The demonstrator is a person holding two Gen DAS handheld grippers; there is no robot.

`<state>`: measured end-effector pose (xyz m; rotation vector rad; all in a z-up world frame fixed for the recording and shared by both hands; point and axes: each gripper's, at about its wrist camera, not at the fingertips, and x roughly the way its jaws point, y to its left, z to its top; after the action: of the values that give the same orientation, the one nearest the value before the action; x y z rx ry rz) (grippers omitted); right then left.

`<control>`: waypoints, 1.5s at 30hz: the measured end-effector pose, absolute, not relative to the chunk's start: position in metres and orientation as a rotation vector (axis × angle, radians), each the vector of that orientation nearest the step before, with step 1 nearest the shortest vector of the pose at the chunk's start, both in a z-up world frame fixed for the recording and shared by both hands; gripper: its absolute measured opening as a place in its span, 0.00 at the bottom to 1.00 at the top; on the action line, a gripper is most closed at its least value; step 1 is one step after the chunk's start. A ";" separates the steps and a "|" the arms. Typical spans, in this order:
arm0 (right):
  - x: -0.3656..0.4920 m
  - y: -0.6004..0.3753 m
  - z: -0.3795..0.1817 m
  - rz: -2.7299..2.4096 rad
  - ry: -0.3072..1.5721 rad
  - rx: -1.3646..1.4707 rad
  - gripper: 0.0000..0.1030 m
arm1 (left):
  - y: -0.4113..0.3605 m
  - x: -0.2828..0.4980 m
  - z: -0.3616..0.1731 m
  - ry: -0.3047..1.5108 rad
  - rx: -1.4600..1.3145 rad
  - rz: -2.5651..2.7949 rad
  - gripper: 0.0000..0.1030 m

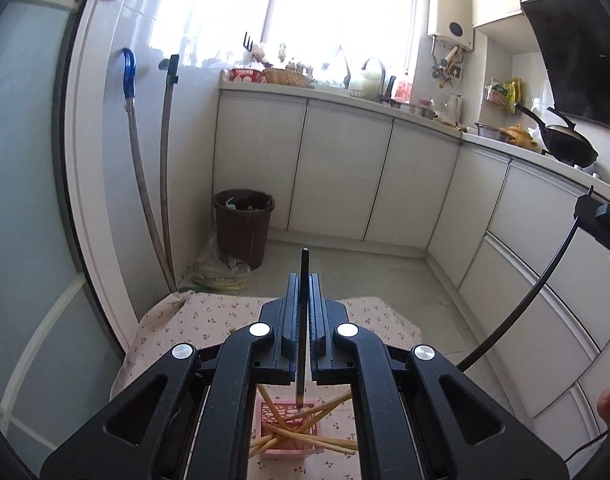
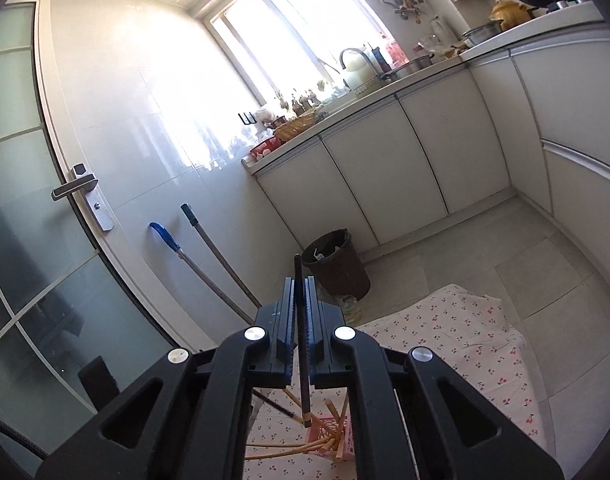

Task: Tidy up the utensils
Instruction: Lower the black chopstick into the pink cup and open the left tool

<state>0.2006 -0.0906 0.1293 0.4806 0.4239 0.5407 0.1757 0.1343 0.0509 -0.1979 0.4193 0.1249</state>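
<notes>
I have a dark chopstick [image 1: 303, 320] clamped in the left gripper [image 1: 303, 304], jaws pinched narrow on its shaft, and a second dark chopstick [image 2: 302, 340] held the same way in the right gripper [image 2: 301, 308]. Both sticks stand roughly upright through the jaws, lower tips hanging above the pink holder [image 1: 285, 432] on the cherry-print cloth [image 1: 209, 320] just below me. The holder already carries several pale wooden chopsticks [image 1: 305, 428], splayed and crossing over its rim, some leaning well out to the left and right. In the right view another dark stick [image 2: 273, 404] lies slanted near the holder, to its left. As I read it, the step is dropping these two into the holder, and the crossed wooden sticks are the hazard: a tip landing on one would skid off or tip the light basket. I would bring each tip over an open patch of the holder's mouth, one hand at a time, keep the stick near vertical, lower until the tip is well inside, and only then ease the jaws apart.
</notes>
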 end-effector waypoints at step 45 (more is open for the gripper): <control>0.214 -0.139 0.100 0.534 0.474 0.550 0.05 | 0.143 0.155 0.058 0.513 -0.351 0.155 0.83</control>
<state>0.2142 -0.1394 0.0997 0.5501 0.4740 0.5339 0.1549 0.1433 0.0577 -0.3508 0.5126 0.1550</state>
